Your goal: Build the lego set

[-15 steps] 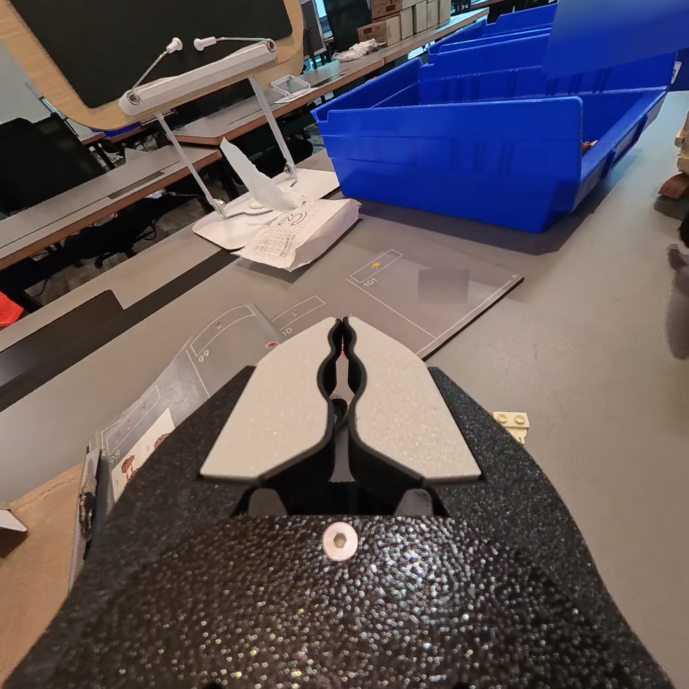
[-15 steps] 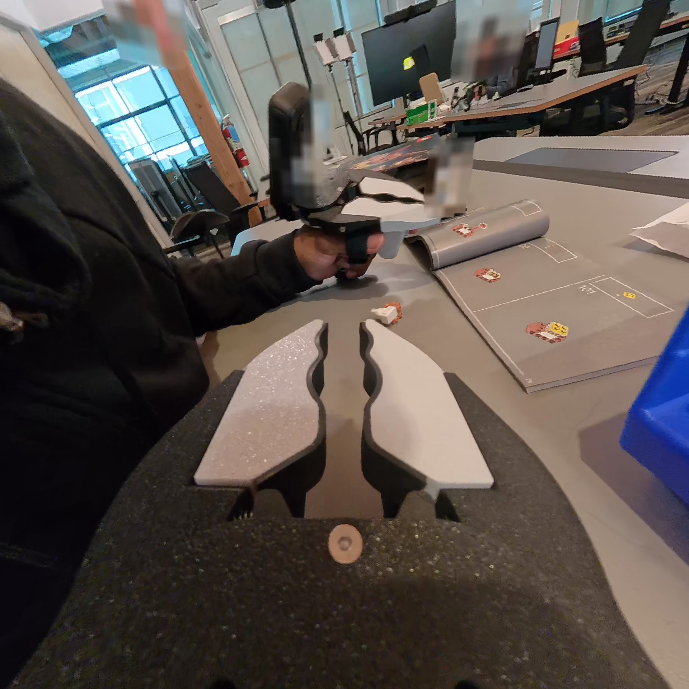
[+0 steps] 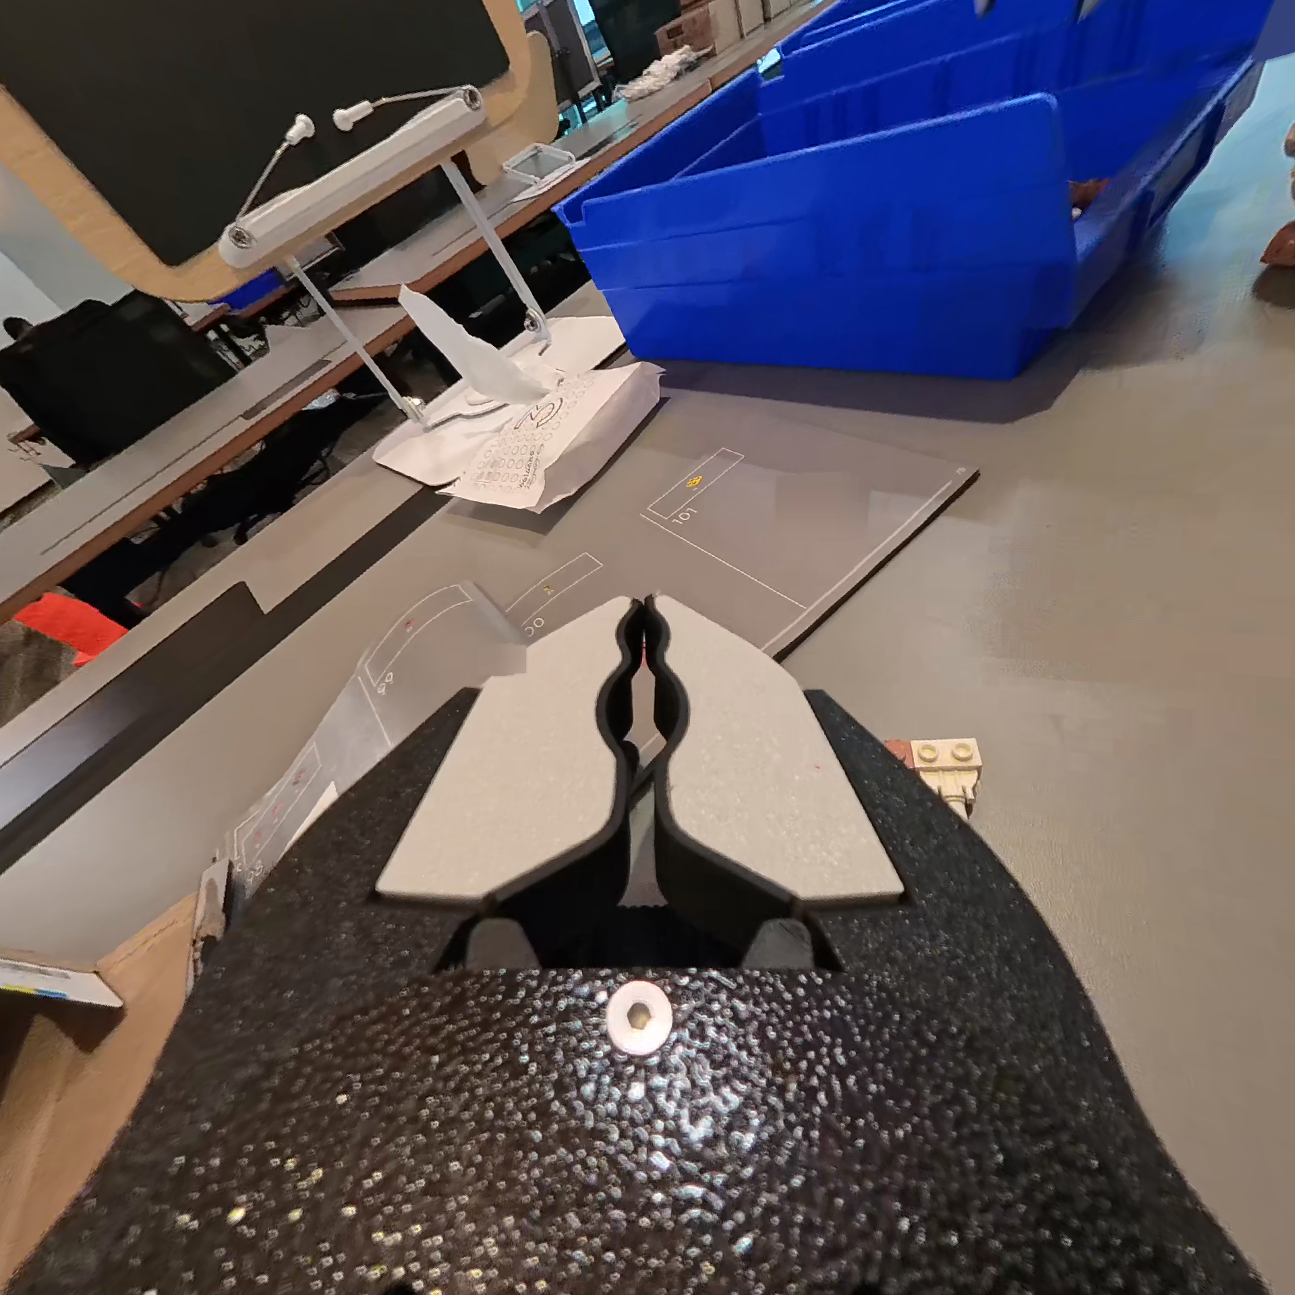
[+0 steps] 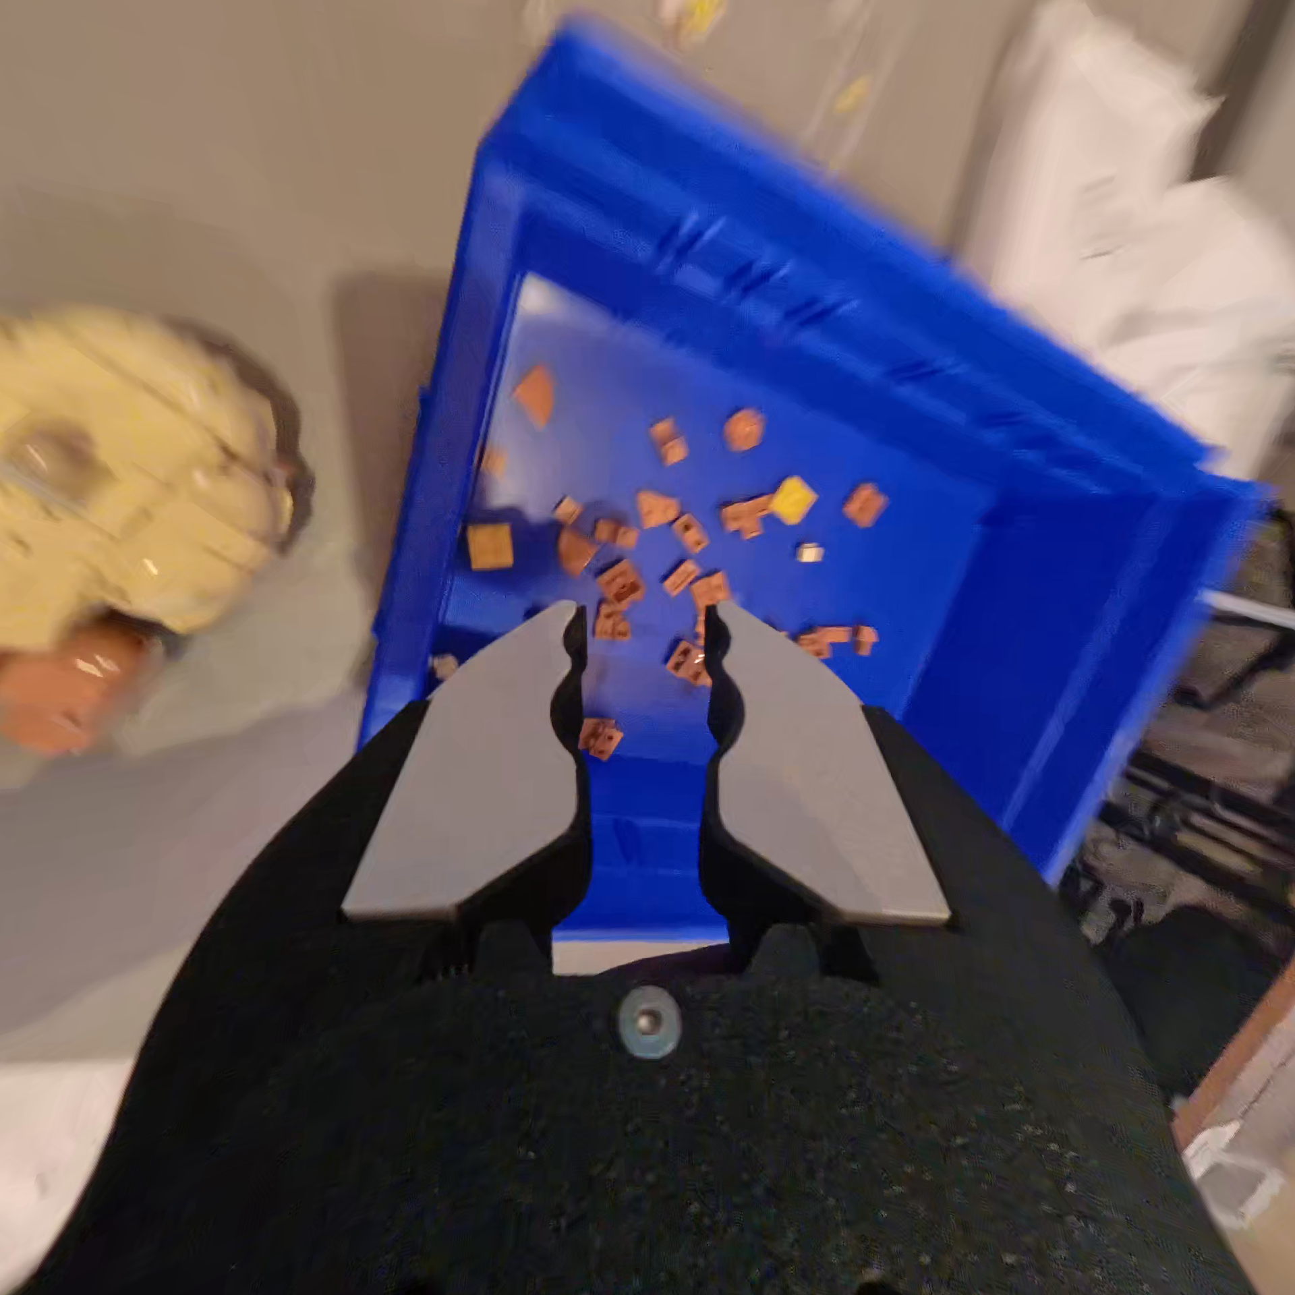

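your left gripper (image 3: 645, 604) is clenched, its tips meeting on nothing, above the open grey instruction booklet (image 3: 771, 532) lying on the grey table (image 3: 1051, 666). a small cream studded brick (image 3: 947, 764) sits on the table just to its right, and blue plastic bins (image 3: 876, 231) stand beyond. your right gripper (image 4: 643, 617) is released, with nothing between its fingers, over a blue plastic bin (image 4: 1051, 631) that has small brown bricks (image 4: 620, 581) scattered on its floor, plus 1 yellow tile (image 4: 793, 499).
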Motion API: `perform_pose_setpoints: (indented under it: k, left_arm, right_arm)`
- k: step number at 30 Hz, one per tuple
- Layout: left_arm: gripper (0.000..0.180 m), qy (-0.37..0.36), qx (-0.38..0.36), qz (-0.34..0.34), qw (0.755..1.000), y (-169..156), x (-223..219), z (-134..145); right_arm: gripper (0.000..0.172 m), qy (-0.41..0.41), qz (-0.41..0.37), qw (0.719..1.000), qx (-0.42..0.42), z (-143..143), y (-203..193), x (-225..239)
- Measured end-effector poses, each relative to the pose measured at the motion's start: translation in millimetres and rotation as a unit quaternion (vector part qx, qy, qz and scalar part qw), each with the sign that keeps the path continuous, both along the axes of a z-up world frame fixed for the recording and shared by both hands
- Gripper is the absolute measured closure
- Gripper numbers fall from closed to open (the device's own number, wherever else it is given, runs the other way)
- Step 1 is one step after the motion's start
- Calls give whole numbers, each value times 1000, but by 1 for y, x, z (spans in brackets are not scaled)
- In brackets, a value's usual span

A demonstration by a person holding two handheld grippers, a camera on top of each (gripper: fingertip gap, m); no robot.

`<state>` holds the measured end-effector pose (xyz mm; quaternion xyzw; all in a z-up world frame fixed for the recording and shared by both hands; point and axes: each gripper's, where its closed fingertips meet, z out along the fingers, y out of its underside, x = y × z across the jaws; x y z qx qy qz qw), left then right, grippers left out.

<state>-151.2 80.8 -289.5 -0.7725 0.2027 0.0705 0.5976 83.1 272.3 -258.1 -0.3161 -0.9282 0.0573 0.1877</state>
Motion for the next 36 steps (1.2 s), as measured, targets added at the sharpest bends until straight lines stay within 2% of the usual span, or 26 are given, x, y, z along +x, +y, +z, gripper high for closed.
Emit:
perform_pose_setpoints:
  k: [4,9,14,21,27,31,36]
  left_arm:
    - [180,5,0,0,1000,0,0,-1]
    - [180,8,-4,5,1000,2,-2,-2]
    - [180,14,-8,4,1000,3,-2,-4]
    - [180,17,-4,3,1000,3,-1,-3]
    - [180,19,-2,1,1000,2,0,-3]
    - [180,17,-1,1,1000,1,0,-2]
    - [180,12,1,0,1000,-1,2,-1]
  right_arm:
    - [144,-122,45,991,36,-54,18,3]
    - [138,-152,45,986,42,-84,32,5]
    - [138,-148,45,987,36,-83,32,-2]
    - [139,-193,44,979,56,-97,33,1]
    - [145,-207,27,977,44,-98,30,2]
    - [154,-221,15,974,37,-98,28,5]
    - [154,-207,-3,978,31,-98,28,5]
